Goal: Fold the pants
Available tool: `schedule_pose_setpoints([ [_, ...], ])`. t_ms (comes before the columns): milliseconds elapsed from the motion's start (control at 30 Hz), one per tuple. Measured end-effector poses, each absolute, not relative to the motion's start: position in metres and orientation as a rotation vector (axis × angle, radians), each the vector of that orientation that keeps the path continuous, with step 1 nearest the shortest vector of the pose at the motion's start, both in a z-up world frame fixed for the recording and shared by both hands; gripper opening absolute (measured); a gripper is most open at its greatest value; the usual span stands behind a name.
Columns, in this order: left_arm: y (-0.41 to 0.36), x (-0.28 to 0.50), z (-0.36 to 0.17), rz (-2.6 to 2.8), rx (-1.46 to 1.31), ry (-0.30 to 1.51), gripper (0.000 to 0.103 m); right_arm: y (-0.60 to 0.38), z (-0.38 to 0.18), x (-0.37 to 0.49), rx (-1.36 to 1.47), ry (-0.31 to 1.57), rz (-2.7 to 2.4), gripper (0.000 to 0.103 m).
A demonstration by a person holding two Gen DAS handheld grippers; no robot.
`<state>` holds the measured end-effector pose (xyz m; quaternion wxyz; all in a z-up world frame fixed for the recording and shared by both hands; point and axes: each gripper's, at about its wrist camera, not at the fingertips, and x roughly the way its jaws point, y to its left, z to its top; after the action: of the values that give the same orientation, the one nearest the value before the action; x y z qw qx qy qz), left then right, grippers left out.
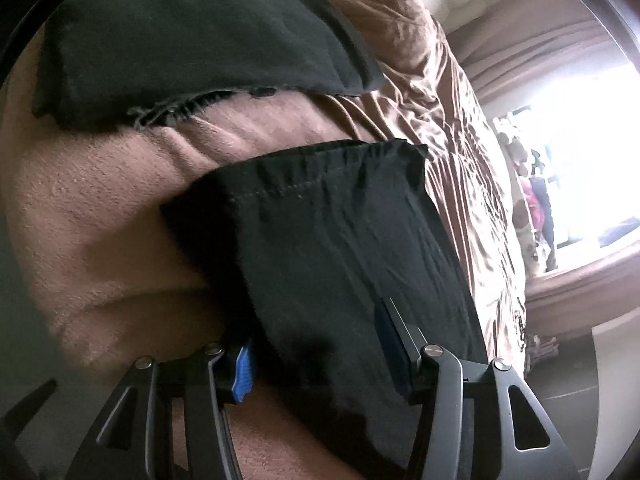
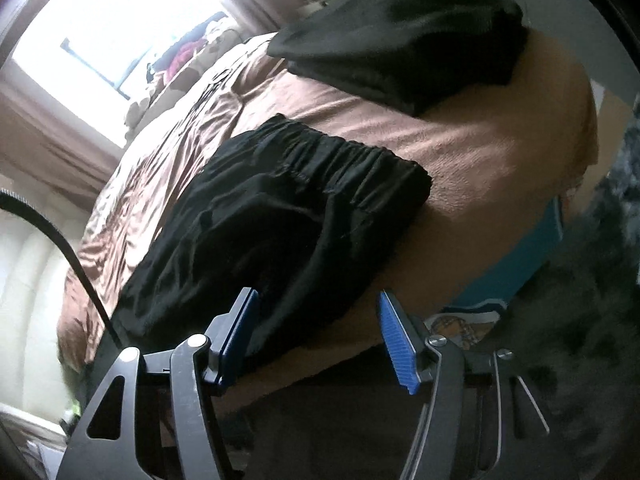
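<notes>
While the brown blanket [image 2: 480, 152] spreads over most of the bed as the largest surface in both views, the black pants [image 2: 280, 216] lie folded on it near its front edge. The folded bundle is longer than it is wide. Its long axis runs from the gathered elastic waistband [image 2: 360, 168] at the far end toward the grippers at the near end, so the waistband points away from both cameras. Beyond the waistband, well apart from the pants, a second dark folded garment [image 2: 412, 48] rests on the blanket. A bright window [image 2: 120, 32] lights the far side of the room.

Seen from the left wrist, the left gripper [image 1: 320, 356] has its jaws apart on either side of the near end of the pants [image 1: 340, 240], the blue pads not visibly pressing the cloth. The right gripper [image 2: 316, 336] is also spread wide, one finger beside the bundle's near edge, nothing clamped between its pads.
</notes>
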<state>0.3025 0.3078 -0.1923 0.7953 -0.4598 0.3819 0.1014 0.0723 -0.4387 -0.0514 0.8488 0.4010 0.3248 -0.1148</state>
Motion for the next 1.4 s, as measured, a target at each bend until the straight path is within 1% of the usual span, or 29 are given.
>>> schedule_pose_setpoints([
  [67, 0.309, 0.303, -0.193, 0.206, -1.015, 0.806, 0.054, -0.45, -0.06, 0.079, 0.892, 0.67, -0.227, 0.059],
  [100, 0.31, 0.303, -0.195, 0.197, -1.036, 0.795, 0.052, -0.454, -0.064, 0.082, 0.913, 0.667, -0.226, 0.059],
  [200, 0.315, 0.304, -0.2, 0.211, -1.062, 0.779, 0.037, -0.467, -0.073, 0.093, 0.95, 0.65, -0.213, 0.059],
  [233, 0.318, 0.305, -0.202, 0.215, -1.07, 0.771, 0.032, -0.47, -0.073, 0.095, 0.959, 0.637, -0.212, 0.059],
  [267, 0.32, 0.304, -0.204, 0.218, -1.079, 0.763, 0.03, -0.473, -0.073, 0.096, 0.967, 0.623, -0.206, 0.059],
  [300, 0.322, 0.304, -0.205, 0.224, -1.082, 0.762, 0.025, -0.478, -0.072, 0.099, 0.972, 0.608, -0.201, 0.058],
  [333, 0.322, 0.304, -0.205, 0.228, -1.081, 0.764, 0.019, -0.48, -0.073, 0.101, 0.973, 0.603, -0.205, 0.047],
  [367, 0.323, 0.303, -0.205, 0.234, -1.076, 0.767, 0.016, -0.483, -0.074, 0.103, 0.97, 0.608, -0.213, 0.027],
  [400, 0.322, 0.303, -0.205, 0.235, -1.071, 0.767, 0.011, -0.485, -0.074, 0.106, 0.961, 0.619, -0.223, 0.017],
  [467, 0.321, 0.302, -0.201, 0.23, -1.055, 0.762, 0.008, -0.487, -0.069, 0.11, 0.926, 0.621, -0.236, 0.006],
  [567, 0.318, 0.298, -0.196, 0.222, -1.046, 0.756, 0.006, -0.48, -0.051, 0.104, 0.869, 0.583, -0.252, 0.005],
  [667, 0.315, 0.292, -0.19, 0.207, -1.043, 0.745, 0.005, -0.483, -0.044, 0.092, 0.881, 0.552, -0.279, 0.004],
  [800, 0.32, 0.288, -0.19, 0.188, -1.075, 0.738, 0.005, -0.475, -0.062, 0.083, 0.898, 0.574, -0.32, 0.004],
  [1033, 0.327, 0.302, -0.208, 0.19, -1.089, 0.771, 0.006, -0.466, -0.071, 0.076, 0.94, 0.588, -0.338, 0.006],
  [1167, 0.328, 0.304, -0.199, 0.187, -1.041, 0.74, 0.004, -0.465, -0.054, 0.069, 0.895, 0.624, -0.368, 0.024],
  [1267, 0.331, 0.301, -0.189, 0.161, -1.059, 0.695, 0.003, -0.459, -0.033, 0.057, 0.846, 0.616, -0.373, 0.026],
  [1400, 0.329, 0.3, -0.17, 0.119, -1.052, 0.651, 0.003, -0.441, -0.007, 0.047, 0.751, 0.598, -0.424, 0.026],
])
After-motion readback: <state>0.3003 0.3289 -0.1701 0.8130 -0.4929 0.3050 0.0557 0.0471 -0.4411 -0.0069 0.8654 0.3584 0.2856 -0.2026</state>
